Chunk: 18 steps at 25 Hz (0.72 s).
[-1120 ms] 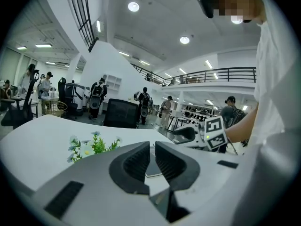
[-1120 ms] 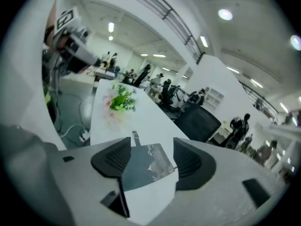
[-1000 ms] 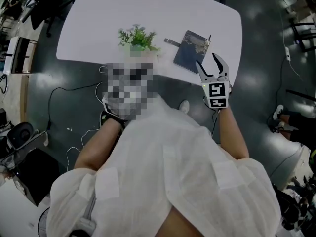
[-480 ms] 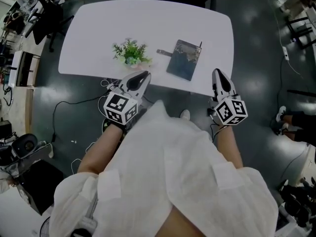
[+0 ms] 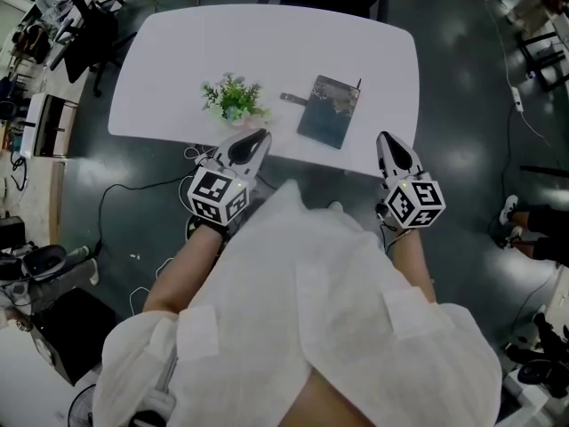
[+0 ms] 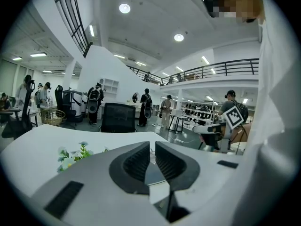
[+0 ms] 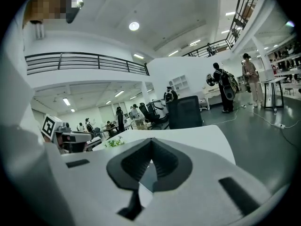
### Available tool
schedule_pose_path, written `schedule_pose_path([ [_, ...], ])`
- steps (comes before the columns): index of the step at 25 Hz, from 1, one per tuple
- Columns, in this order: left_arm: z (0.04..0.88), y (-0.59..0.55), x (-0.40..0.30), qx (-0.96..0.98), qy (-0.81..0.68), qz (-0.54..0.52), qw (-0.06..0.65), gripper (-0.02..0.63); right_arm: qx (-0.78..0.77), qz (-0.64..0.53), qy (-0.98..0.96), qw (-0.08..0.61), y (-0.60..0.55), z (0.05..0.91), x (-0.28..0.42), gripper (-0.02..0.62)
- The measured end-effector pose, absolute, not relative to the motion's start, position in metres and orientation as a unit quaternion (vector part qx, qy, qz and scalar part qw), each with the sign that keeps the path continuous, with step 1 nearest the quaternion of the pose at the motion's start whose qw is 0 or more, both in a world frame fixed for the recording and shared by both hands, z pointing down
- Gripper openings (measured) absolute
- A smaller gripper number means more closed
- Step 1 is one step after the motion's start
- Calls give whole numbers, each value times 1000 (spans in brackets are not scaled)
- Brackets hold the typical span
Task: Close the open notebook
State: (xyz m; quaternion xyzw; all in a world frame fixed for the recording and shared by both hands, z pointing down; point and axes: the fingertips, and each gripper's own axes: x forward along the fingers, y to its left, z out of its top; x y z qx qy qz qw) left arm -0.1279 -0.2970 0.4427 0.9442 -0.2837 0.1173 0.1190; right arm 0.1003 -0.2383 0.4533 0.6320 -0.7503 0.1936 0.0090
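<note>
The notebook [image 5: 329, 112] lies closed on the white table [image 5: 267, 43], dark patterned cover up, near the front edge right of centre. A small strap or tab [image 5: 292, 98] sticks out at its left side. My left gripper [image 5: 259, 136] hovers over the table's front edge, left of the notebook, jaws together and holding nothing. My right gripper [image 5: 384, 138] is shut and empty, just off the front edge to the notebook's right. Both point toward the table. The left gripper [image 6: 152, 147] and right gripper [image 7: 151, 145] show their pads closed in their own views.
A small potted plant [image 5: 233, 96] stands left of the notebook, close to my left gripper. A black office chair [image 6: 118, 118] stands behind the table. Cables [image 5: 133, 176] run over the dark floor below the front edge. People stand farther back in the hall.
The right gripper was open at the notebook's near right corner; it has shut, rolled and drawn back off the table edge. The left gripper has come into view at the front edge.
</note>
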Motion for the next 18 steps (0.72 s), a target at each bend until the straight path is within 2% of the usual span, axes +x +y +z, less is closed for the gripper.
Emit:
schedule_pose_path([
  [18,444,-307,-149,936,-309,115,124,34,599,206,-773,33,-263,467,77,0],
])
